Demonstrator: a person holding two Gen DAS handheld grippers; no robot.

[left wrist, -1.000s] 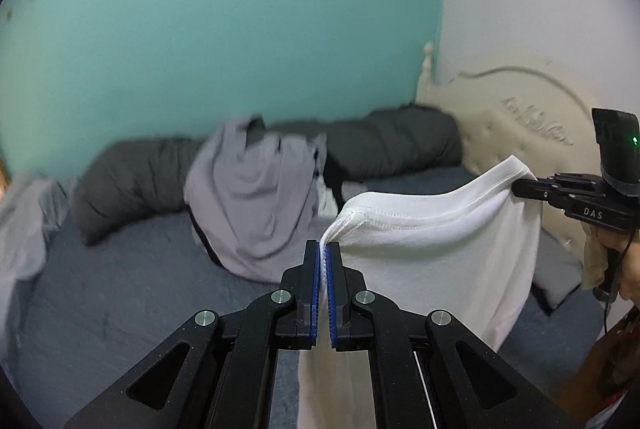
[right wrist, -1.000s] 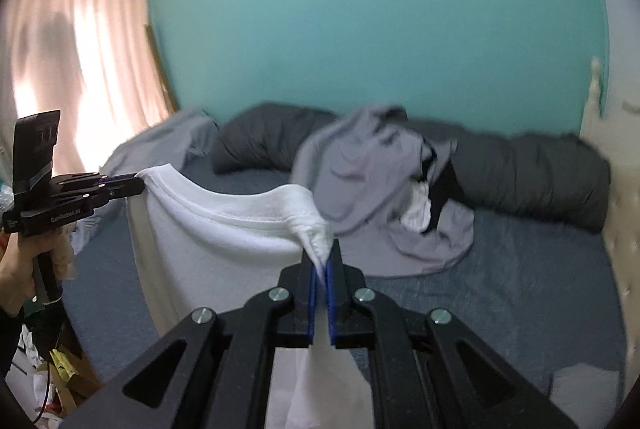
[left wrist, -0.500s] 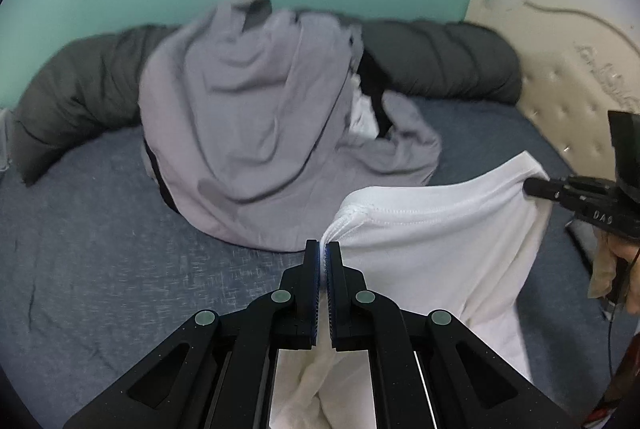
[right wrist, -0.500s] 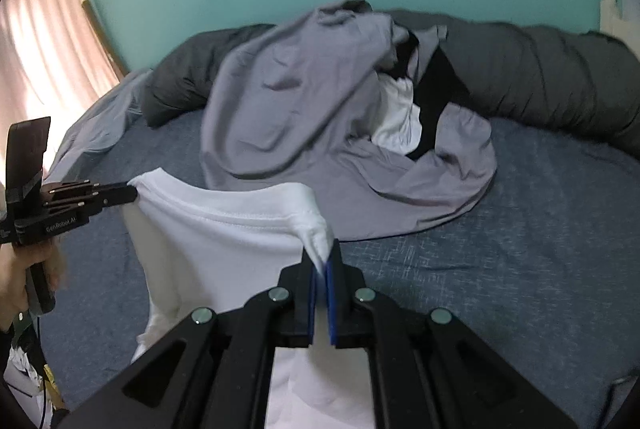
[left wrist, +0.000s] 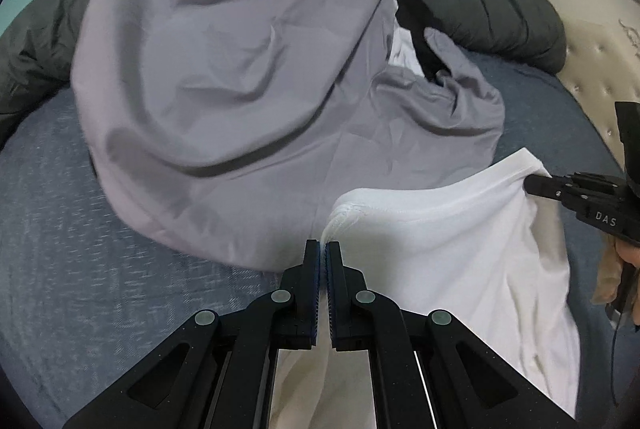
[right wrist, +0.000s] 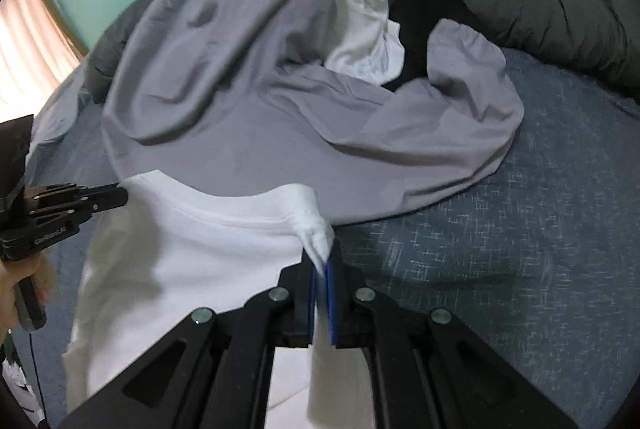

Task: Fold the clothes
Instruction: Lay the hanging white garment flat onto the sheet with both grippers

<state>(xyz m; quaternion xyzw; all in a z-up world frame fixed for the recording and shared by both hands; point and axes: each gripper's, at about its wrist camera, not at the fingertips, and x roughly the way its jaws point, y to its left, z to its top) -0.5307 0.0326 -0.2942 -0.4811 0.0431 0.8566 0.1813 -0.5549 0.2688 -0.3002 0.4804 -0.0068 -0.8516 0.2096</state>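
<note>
Both our wrist views look forward along their own fingers, tilted down, close over the bed (left wrist: pixel 68 269). They share the white shirt (left wrist: pixel 448 253), the grey garment pile (right wrist: pixel 256 101), and each other's gripper at frame edge.

I see a bed (left wrist: pixel 60 229) covered by a blue-grey flecked sheet (right wrist: pixel 500 269). A big heap of light grey cloth (left wrist: pixel 224 77) lies on it, with white (right wrist: pixel 368 45) and black (right wrist: pixel 412 17) garments bunched inside the heap. A dark grey rolled duvet (left wrist: pixel 488 13) runs along the far edge, against the teal wall. A cream padded headboard (left wrist: pixel 600 61) stands at one end.
</note>
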